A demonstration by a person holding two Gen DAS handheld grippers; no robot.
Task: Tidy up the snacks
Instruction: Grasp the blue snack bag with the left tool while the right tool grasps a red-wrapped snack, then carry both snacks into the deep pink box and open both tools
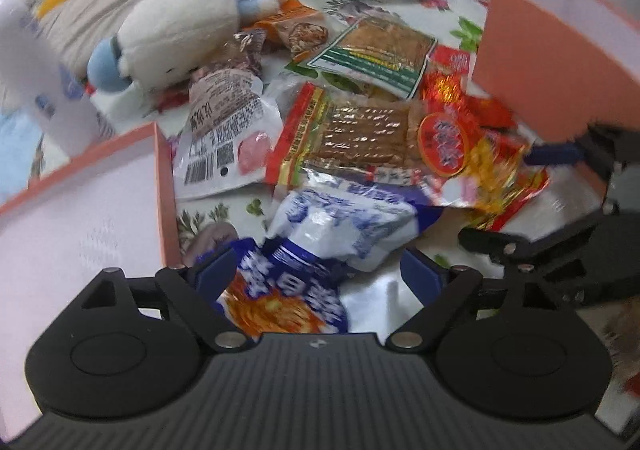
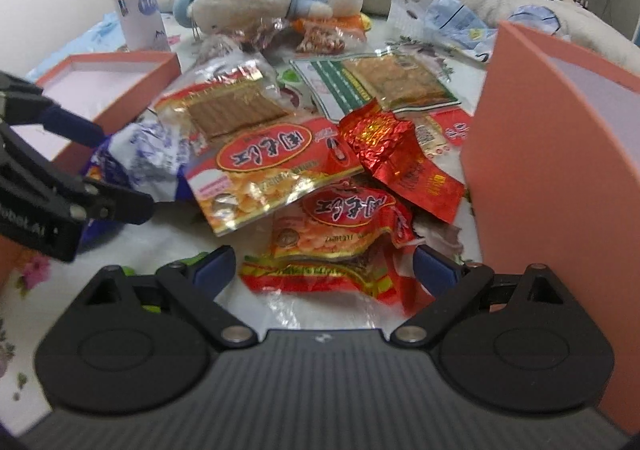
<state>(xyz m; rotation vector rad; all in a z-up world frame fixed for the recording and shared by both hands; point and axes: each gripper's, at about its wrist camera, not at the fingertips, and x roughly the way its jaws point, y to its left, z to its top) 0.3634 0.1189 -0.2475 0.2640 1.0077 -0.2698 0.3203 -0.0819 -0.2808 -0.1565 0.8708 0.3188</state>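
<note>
Sorting has barely begun. Left gripper (image 1: 316, 270): jaws spread, a blue-white packet (image 1: 320, 234) lying between them, not pinched. Right gripper (image 2: 324, 264): jaws spread over a red packet (image 2: 340, 234), gripping nothing. The snack pile (image 1: 360, 130) lies loose on the bed ahead of both jaws. The pink tray (image 1: 80, 210), left of the left jaws, looks empty; every packet is still to be placed.
</note>
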